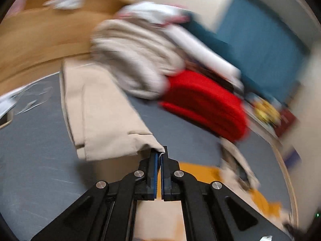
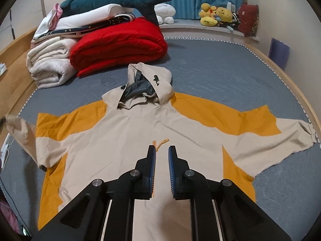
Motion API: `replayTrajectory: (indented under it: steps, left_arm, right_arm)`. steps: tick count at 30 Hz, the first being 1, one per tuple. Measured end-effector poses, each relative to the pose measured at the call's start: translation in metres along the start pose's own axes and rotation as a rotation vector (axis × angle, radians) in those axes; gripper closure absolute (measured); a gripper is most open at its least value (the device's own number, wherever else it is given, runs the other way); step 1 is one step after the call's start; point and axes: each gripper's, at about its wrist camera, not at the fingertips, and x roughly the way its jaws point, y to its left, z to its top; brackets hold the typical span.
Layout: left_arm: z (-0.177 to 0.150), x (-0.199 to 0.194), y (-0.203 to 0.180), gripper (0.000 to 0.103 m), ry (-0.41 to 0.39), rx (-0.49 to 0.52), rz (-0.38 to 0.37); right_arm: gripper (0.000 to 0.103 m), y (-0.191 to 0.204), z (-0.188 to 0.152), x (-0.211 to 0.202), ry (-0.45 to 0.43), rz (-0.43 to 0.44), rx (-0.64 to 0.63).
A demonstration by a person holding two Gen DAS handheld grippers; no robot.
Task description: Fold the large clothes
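A large beige and orange hooded jacket (image 2: 140, 132) lies spread flat on the grey bed (image 2: 220, 74), hood (image 2: 150, 82) towards the far end. My left gripper (image 1: 159, 153) is shut on the cuff of the jacket's beige left sleeve (image 1: 100, 110) and holds it lifted above the bed; the view is blurred by motion. That lifted sleeve shows at the left edge of the right wrist view (image 2: 22, 132). My right gripper (image 2: 162, 150) is open and empty, hovering over the jacket's middle near an orange drawstring (image 2: 160, 142). The right sleeve (image 2: 280, 134) lies stretched out flat.
A folded red quilt (image 2: 120, 44), rolled white blankets (image 2: 50, 64), stacked bedding and a shark plush (image 2: 112, 2) sit at the far left of the bed. Yellow plush toys (image 2: 216, 14) line the windowsill. A wooden bed frame (image 2: 12, 64) runs along the left.
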Motion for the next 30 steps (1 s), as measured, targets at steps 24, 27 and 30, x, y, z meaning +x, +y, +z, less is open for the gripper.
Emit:
replayTrajectory:
  steps: [24,27,30]
  left_arm:
    - [-0.131,0.012,-0.165,0.089,0.493,0.166,-0.324]
    - [-0.123,-0.008,-0.160,0.085,0.453,0.189,-0.288]
    - [-0.128,-0.009,-0.144,0.082,0.366,0.220,-0.215]
  right_arm:
    - [0.074,-0.014,-0.033,-0.001,0.087,0.139,0.122]
    - [0.074,-0.009,-0.033,-0.001,0.079,0.146,0.105]
    - [0.074,0.001,-0.038,0.006,0.104,0.180,0.091]
